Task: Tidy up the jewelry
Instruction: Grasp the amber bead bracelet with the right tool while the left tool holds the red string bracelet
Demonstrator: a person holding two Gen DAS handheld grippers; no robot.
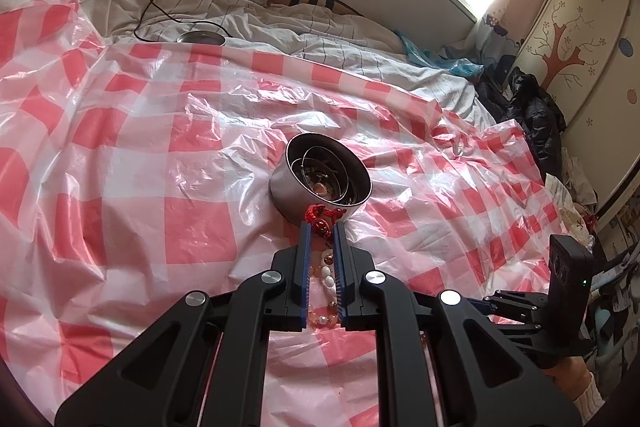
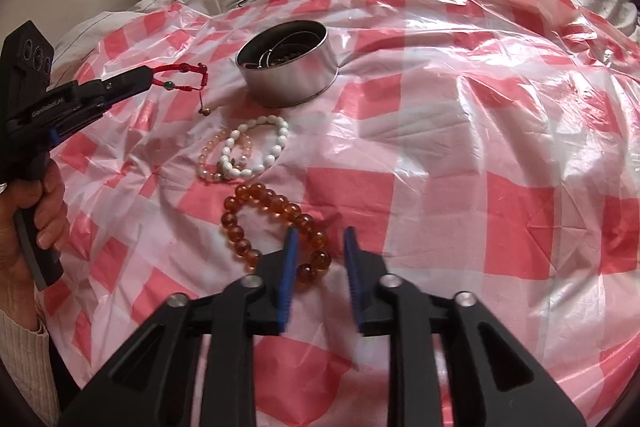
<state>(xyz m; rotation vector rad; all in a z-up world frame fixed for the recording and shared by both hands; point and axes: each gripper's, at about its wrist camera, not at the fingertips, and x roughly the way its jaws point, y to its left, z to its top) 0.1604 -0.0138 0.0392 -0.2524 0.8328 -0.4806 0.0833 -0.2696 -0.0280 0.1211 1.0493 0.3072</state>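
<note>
Amber bead bracelet (image 2: pixel 276 227) lies on the bed's checked plastic sheet (image 2: pixel 460 155), partly behind the right gripper (image 2: pixel 320 239), whose jaws stand apart and empty. Beyond it lie a white bracelet (image 2: pixel 256 147) and a pale pink one (image 2: pixel 212 155), then the metal tin (image 2: pixel 292 83); at left, the left gripper (image 2: pixel 148 79) is clamped on a red cord bracelet (image 2: pixel 180 79), held above the sheet.

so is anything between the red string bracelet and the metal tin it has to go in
Nothing visible. The left gripper holds the red string bracelet in the air beside the round metal tin, whose top is open. The white bead bracelet lies nearer the camera, off that path.
</note>
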